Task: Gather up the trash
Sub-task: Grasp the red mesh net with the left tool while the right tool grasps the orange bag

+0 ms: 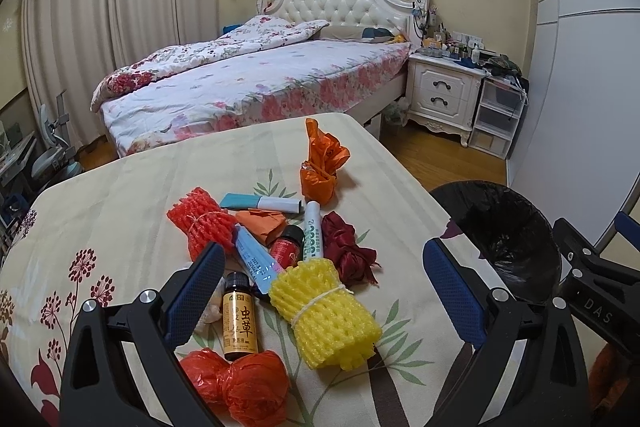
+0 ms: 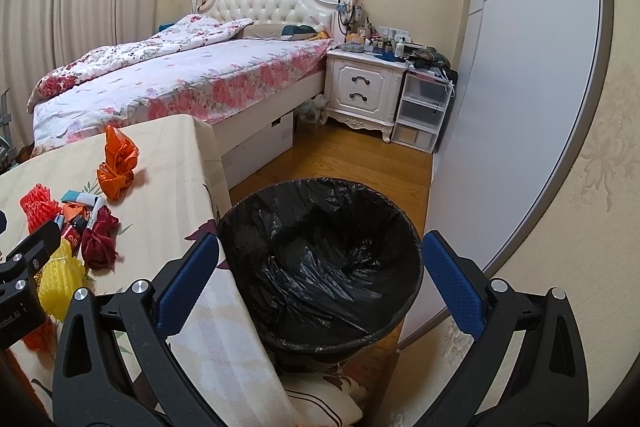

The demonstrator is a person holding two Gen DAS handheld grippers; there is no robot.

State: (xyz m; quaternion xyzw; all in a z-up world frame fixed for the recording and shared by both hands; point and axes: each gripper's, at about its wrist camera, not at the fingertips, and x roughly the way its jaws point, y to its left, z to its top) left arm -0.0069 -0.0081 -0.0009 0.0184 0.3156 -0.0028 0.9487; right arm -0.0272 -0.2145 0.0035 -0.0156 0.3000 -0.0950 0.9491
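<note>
Both pairs of fingers stand wide apart with nothing between them: the left gripper (image 1: 324, 291) hovers over the pile on the table (image 1: 120, 195), the right gripper (image 2: 320, 283) hangs above the bin (image 2: 320, 255), which sits on the floor just beside the table's edge. As far as its black liner shows, the bin holds nothing, so the collecting looks barely begun. Everything is left on the cloth: the yellow foam net (image 1: 324, 311) and red foam net (image 1: 200, 223), the orange bag (image 1: 320, 163), the crumpled red bag (image 1: 236, 383), the dark red wrapper (image 1: 348, 251), the flat boxes and tube (image 1: 264, 203), then the brown bottle (image 1: 239, 315) and a small red-labelled bottle (image 1: 285, 247).
</note>
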